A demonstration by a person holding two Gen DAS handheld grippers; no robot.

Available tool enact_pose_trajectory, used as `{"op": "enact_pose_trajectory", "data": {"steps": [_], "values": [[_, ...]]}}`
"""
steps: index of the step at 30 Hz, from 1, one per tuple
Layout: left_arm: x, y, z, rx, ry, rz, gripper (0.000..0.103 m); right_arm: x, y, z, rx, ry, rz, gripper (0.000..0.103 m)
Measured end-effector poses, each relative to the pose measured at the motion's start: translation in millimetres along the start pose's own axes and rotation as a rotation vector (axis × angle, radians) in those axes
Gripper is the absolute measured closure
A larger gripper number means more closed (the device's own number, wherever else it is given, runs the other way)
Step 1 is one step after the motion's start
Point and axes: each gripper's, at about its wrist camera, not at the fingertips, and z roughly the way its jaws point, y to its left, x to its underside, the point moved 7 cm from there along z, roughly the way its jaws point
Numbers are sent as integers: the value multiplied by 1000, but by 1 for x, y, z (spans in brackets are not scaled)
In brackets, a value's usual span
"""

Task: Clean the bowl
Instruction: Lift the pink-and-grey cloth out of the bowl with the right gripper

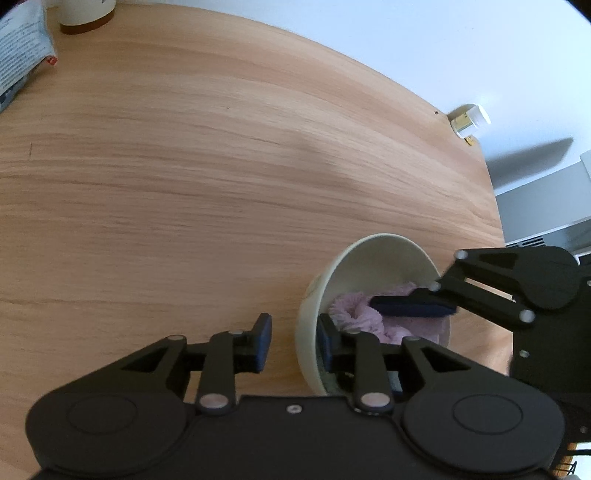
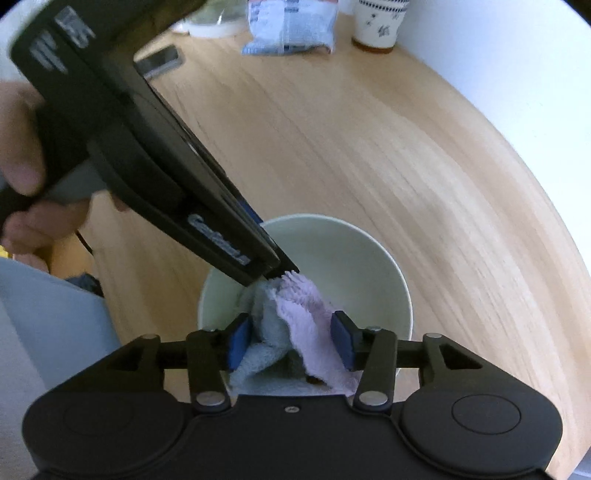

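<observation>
A cream bowl (image 1: 373, 254) stands on the wooden table; in the right wrist view (image 2: 343, 254) it sits just ahead of the fingers. My left gripper (image 1: 293, 341) straddles the bowl's near wall, one finger outside, one inside, jaws apart with a gap on the outer side. My right gripper (image 2: 291, 341) holds a pink and grey cloth (image 2: 306, 325) down inside the bowl; in the left wrist view the cloth (image 1: 354, 310) lies under the right gripper's fingers (image 1: 413, 306). The left gripper's body (image 2: 147, 147) crosses the right wrist view from the upper left.
A white cup with a brown base (image 1: 86, 14) and a printed packet (image 1: 22, 51) stand at the table's far side; both also show in the right wrist view, cup (image 2: 376, 26) and packet (image 2: 291, 29). A small white fitting (image 1: 469, 120) sits on the wall. A dark phone (image 2: 159, 61) lies on the table.
</observation>
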Motion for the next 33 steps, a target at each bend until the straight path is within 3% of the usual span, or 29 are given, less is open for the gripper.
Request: {"op": "enact_pose_trajectory", "data": {"steps": [5, 10, 13, 14, 19, 26, 33], "values": [[-2, -2, 2, -7, -13, 21, 77, -5, -7, 11, -24, 31, 13, 48], [-3, -2, 0, -4, -27, 35, 78, -10, -6, 13, -31, 30, -39, 61], [-4, -4, -2, -4, -36, 56, 78, -13, -10, 8, -38, 30, 14, 76], [-4, -4, -2, -3, -37, 58, 78, -13, -13, 3, -47, 16, 45, 77], [-7, -5, 3, 13, -28, 67, 77, -9, -25, -45, -86, -124, 209, 78], [-8, -15, 9, -56, -32, 169, 67, 24, -55, -110, -74, -319, 509, 78], [-7, -21, 15, -145, -1, 239, 65, 65, -109, -110, -108, -486, 812, 78]]}}
